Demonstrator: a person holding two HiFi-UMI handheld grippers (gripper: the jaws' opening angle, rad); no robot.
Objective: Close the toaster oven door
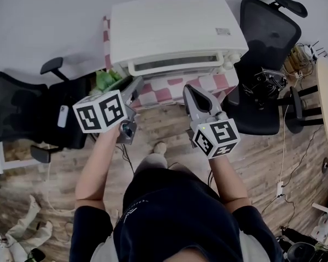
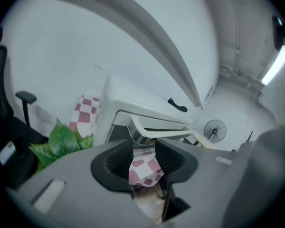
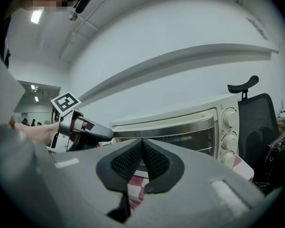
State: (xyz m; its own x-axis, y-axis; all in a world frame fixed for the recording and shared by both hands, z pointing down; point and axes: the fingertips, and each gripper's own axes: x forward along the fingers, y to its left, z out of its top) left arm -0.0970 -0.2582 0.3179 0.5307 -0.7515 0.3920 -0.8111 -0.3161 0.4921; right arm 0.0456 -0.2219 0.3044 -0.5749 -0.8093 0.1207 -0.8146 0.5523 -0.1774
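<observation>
Oven [image 1: 175,29] at far middle, door [image 1: 177,60] seemingly almost up. Left gripper [image 1: 135,85], jaws half apart and empty, should press the handle [image 1: 175,68] squarely near its left end. Right gripper [image 1: 191,91]: jaws meet on nothing.

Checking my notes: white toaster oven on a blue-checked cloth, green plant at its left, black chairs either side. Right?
No: the cloth under the toaster oven is red-and-white checked, not blue, as the head view shows. The green plant at its left and black chairs either side are right.
</observation>
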